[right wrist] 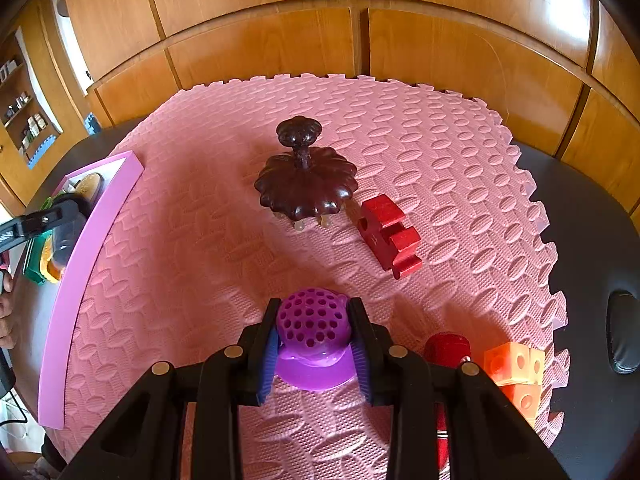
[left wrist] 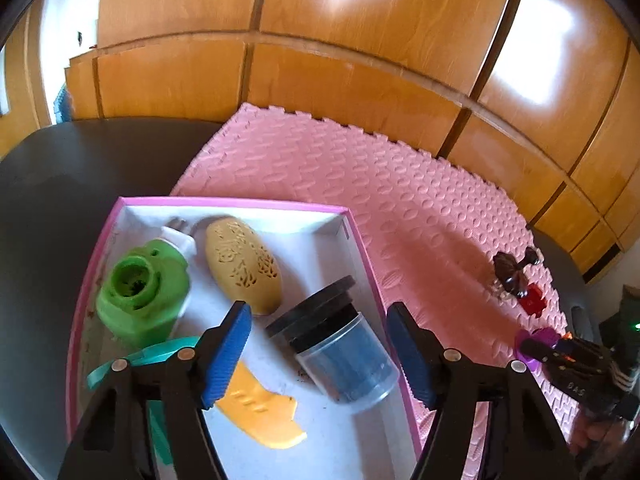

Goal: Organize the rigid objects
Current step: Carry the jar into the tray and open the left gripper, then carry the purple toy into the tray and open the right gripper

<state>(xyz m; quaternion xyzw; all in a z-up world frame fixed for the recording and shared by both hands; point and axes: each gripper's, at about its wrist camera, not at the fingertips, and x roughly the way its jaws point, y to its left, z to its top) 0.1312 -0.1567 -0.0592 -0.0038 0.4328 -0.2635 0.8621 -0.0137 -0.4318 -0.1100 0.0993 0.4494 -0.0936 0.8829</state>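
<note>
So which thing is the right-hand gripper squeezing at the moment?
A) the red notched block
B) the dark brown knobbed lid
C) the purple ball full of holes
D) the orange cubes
C: the right gripper has its blue pads pressed on either side of the purple perforated ball.

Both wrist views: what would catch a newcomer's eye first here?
The purple perforated ball clamped in the right hand-held gripper low over the pink foam mat. Then the pink-rimmed box under the open left hand-held gripper, holding a green container, a yellow oval shell and a black-lidded jar. A dark brown knobbed lid stands mid-mat beside a red block.
</note>
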